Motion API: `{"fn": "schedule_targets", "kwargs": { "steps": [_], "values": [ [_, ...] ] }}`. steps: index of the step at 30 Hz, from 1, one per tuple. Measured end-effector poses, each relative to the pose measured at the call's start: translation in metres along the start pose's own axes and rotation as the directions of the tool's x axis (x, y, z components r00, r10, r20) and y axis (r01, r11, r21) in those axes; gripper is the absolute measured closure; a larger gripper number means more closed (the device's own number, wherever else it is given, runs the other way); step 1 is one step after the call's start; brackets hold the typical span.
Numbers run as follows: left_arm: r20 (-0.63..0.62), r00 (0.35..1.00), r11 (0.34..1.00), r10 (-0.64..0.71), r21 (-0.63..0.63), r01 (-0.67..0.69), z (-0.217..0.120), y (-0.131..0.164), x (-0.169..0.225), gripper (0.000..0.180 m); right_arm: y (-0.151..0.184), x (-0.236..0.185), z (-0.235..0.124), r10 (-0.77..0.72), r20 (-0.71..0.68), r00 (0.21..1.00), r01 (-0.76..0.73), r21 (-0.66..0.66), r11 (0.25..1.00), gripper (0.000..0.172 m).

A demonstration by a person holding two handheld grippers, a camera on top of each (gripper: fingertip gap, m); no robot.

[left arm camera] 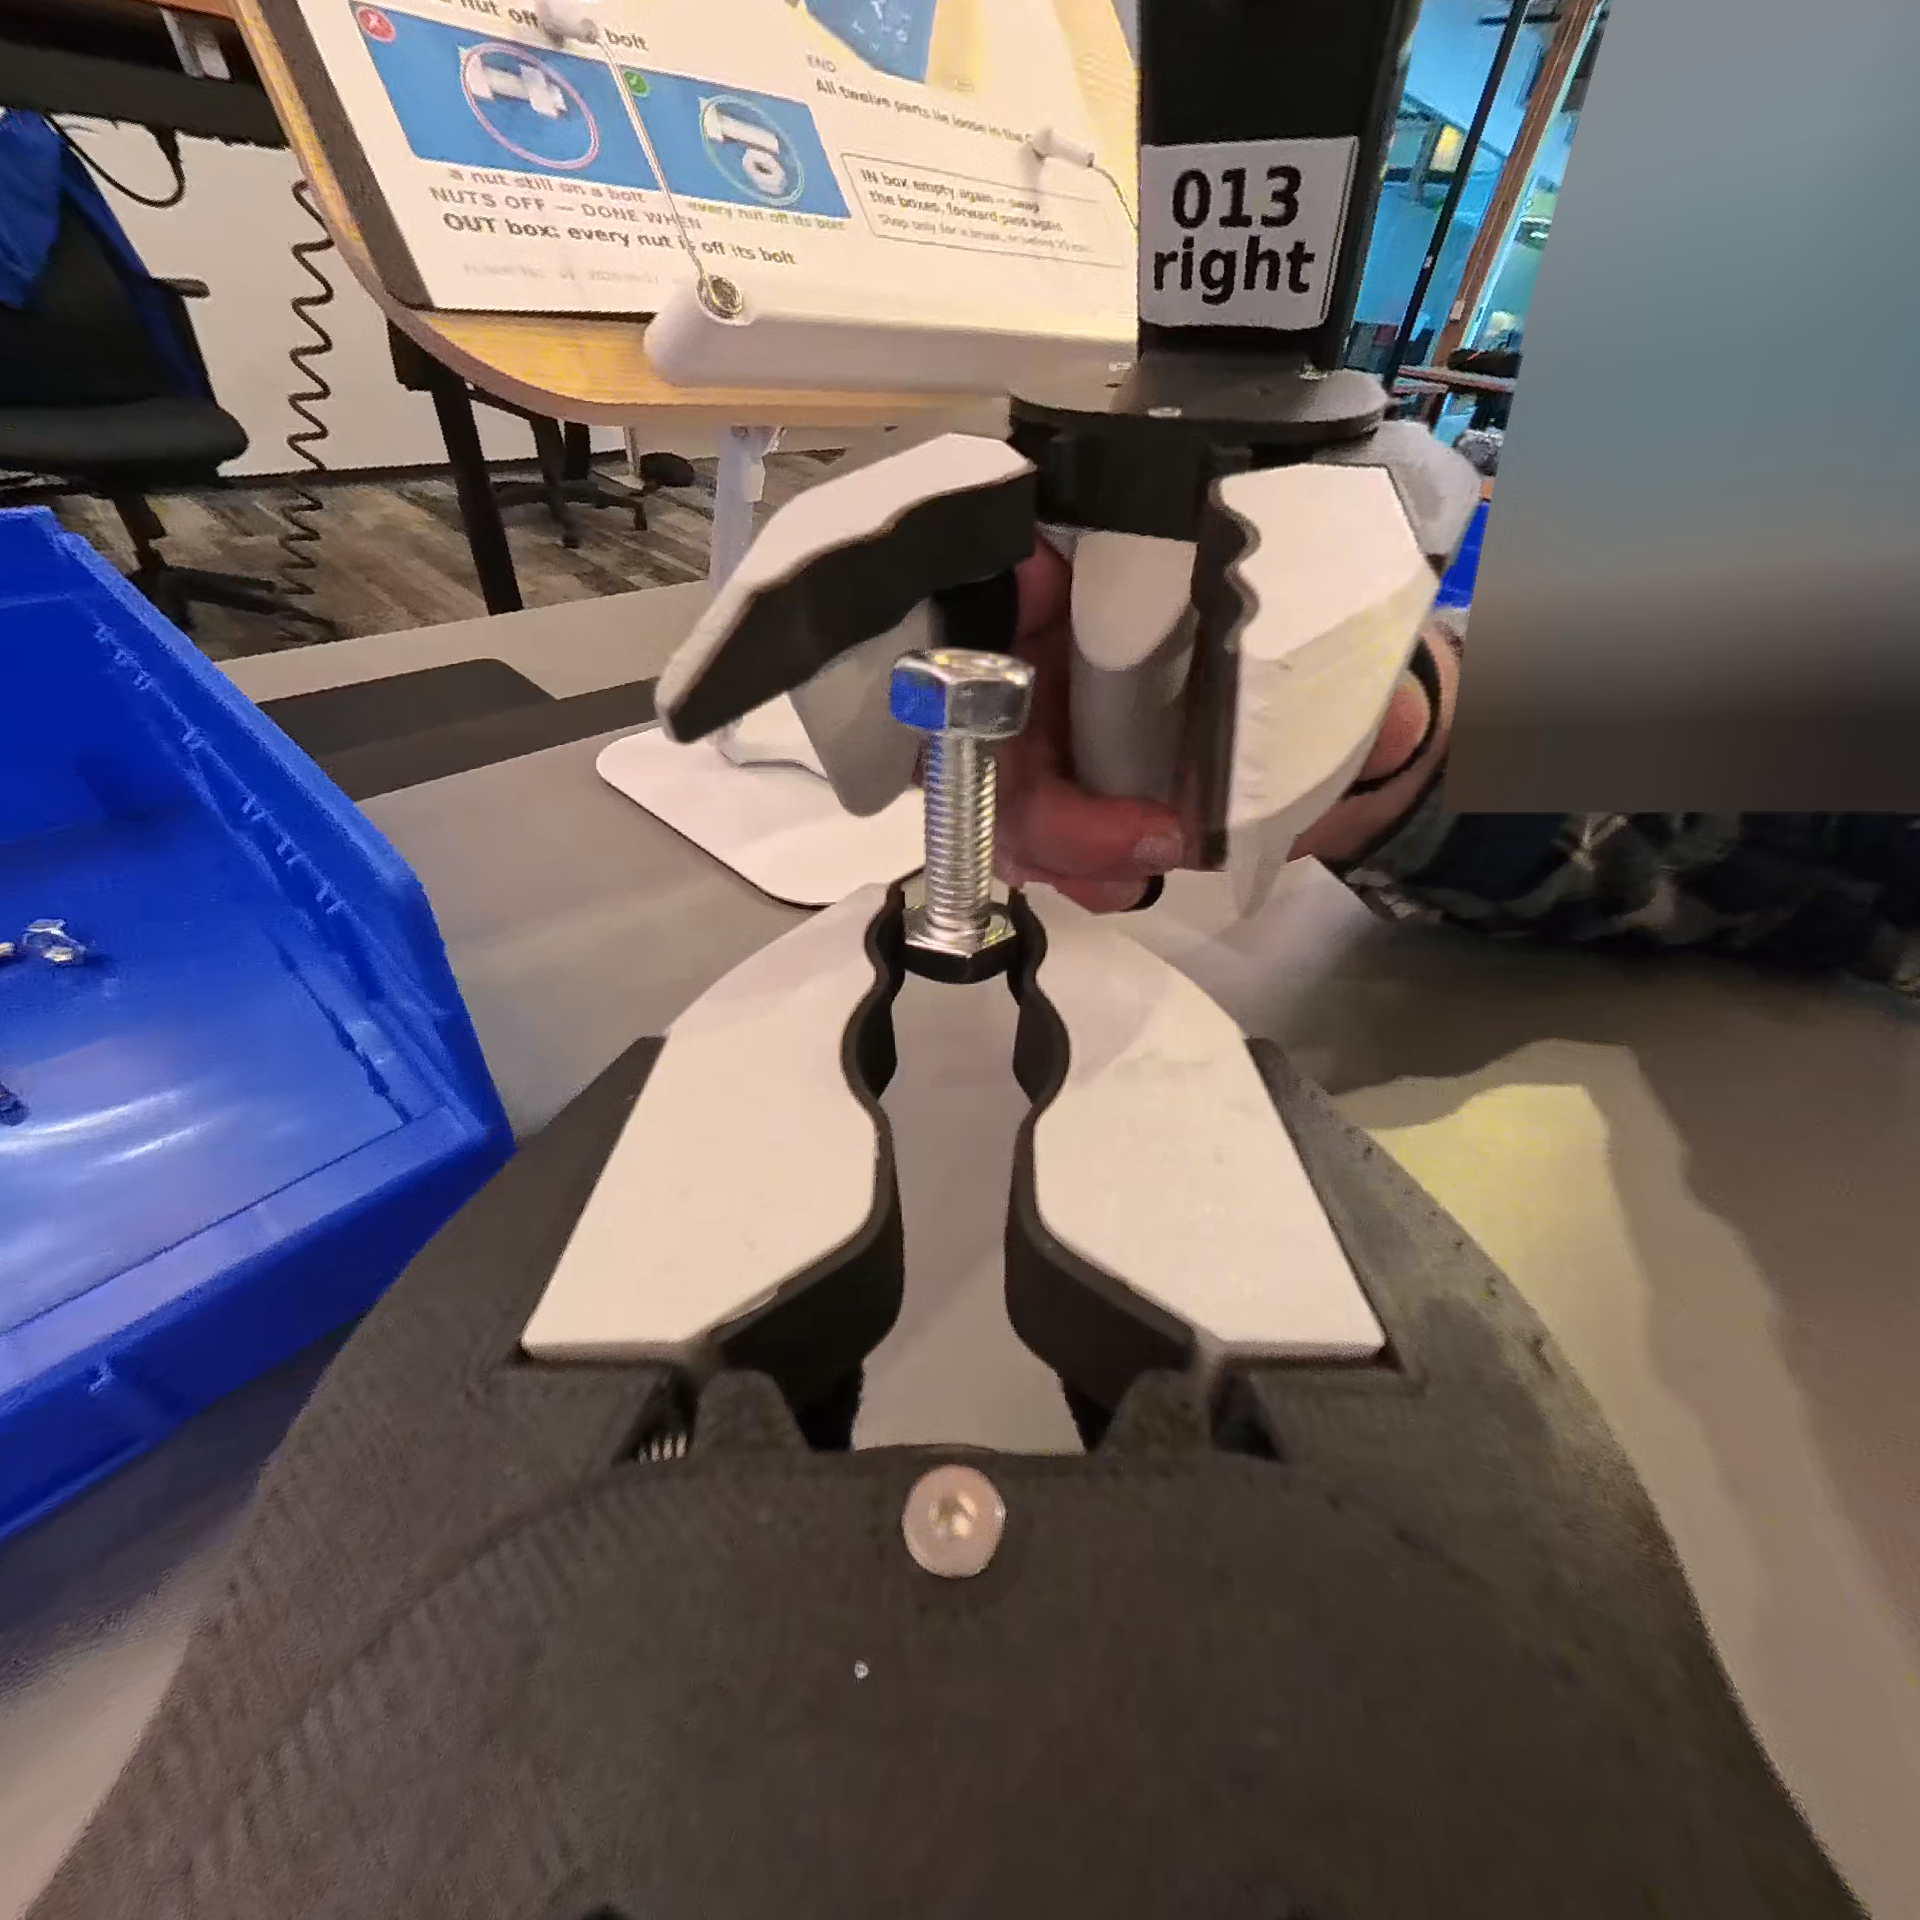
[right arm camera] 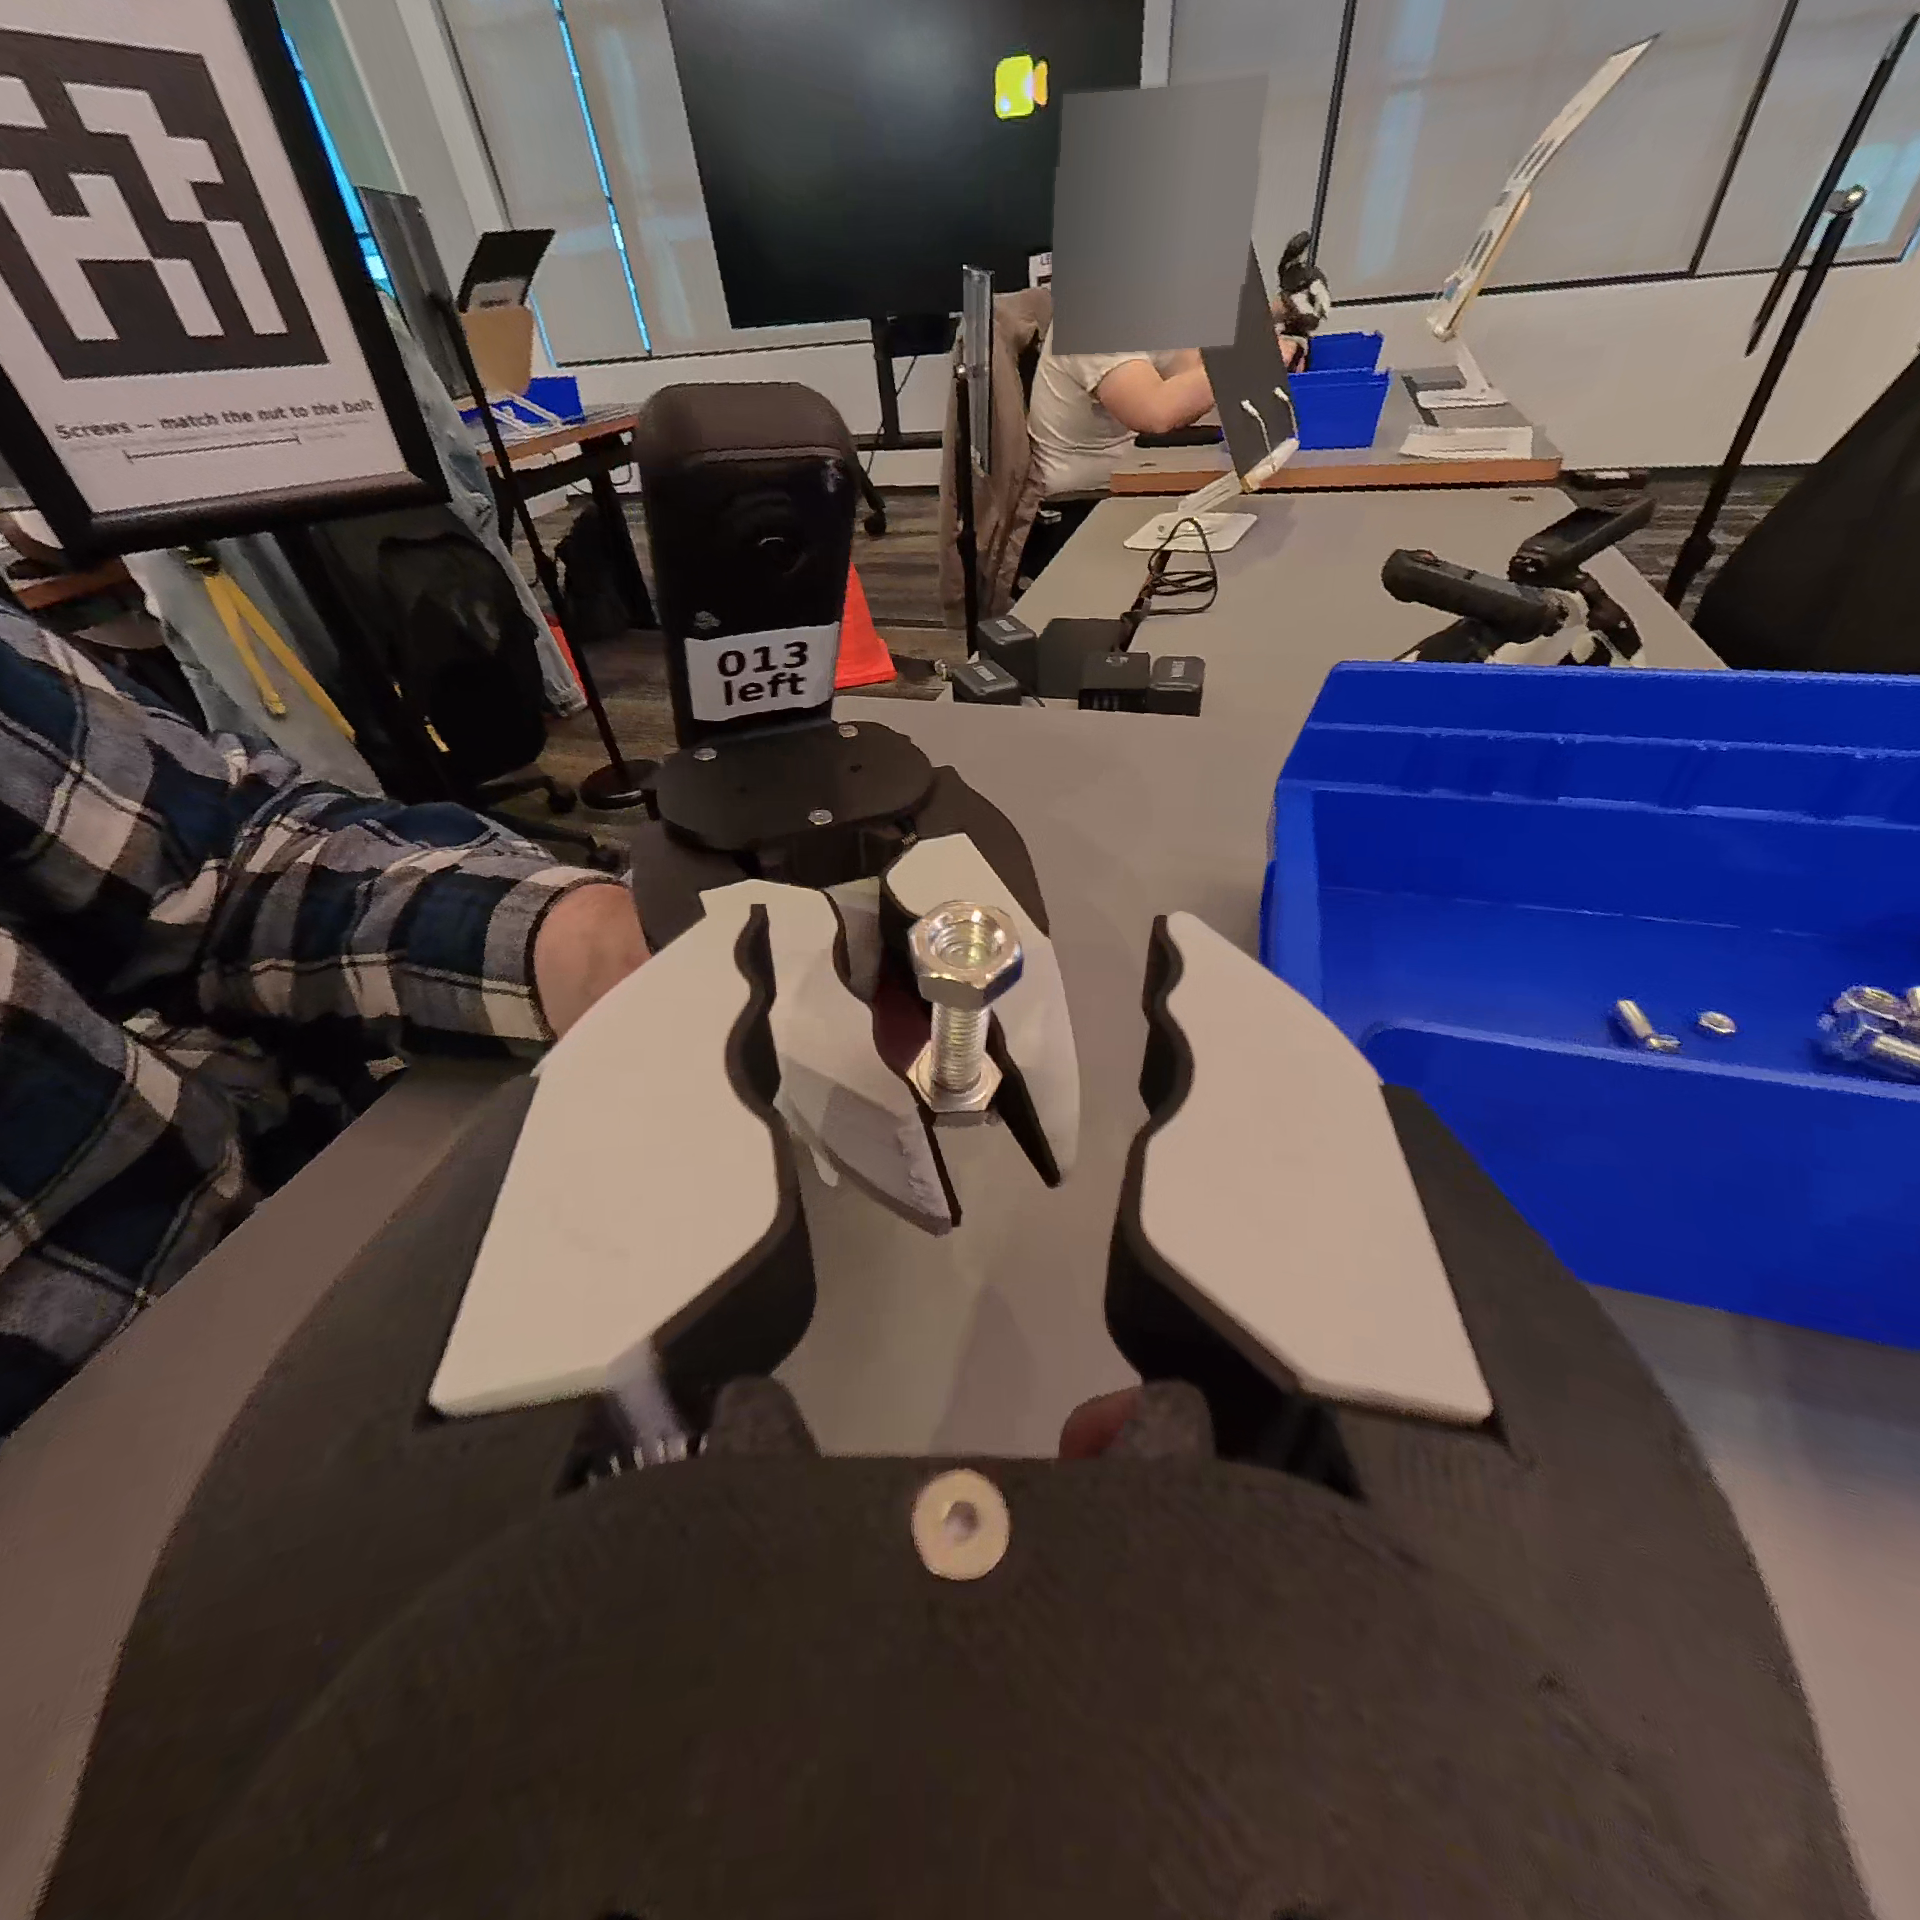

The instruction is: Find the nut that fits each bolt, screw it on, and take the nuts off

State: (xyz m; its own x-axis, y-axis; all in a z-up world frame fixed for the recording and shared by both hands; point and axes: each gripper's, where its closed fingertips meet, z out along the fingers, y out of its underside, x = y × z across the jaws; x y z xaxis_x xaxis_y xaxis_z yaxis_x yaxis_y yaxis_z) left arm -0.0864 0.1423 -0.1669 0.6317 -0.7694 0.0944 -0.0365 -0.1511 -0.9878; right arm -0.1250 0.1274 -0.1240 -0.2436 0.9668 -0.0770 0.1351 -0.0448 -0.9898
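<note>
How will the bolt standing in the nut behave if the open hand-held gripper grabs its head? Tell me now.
The bolt is bright metal, so probably stiff and heavy for its size. Its hex head has flat sides, so the pads likely bite, though the shine suggests slipperiness. Standing tall in the clamped nut, it may wobble if nudged.

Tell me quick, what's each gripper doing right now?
Left gripper: closed on the nut, bolt upright in it.
Right gripper: open, holding nothing.

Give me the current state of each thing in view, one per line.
Left hand-held gripper: shut on the silver hex nut.
Silver hex-head steel bolt: upright, head up, threaded into that nut.
Right hand-held gripper: open, fingers apart, holding nothing.
Blue plastic bin: open-topped, loose silver hardware inside.
</note>
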Motion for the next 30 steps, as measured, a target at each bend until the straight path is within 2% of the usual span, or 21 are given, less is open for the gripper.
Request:
{"fn": "schedule_targets", "kwargs": {
  "steps": [30],
  "values": [
    [-0.012,0.999,0.999,-0.043,-0.013,0.042,0.002,0.003,-0.003,0.162,0.004,-0.014,0.006,-0.034,0.058,0.998,0.035,-0.003,0.999,0.102]
  ]
}}
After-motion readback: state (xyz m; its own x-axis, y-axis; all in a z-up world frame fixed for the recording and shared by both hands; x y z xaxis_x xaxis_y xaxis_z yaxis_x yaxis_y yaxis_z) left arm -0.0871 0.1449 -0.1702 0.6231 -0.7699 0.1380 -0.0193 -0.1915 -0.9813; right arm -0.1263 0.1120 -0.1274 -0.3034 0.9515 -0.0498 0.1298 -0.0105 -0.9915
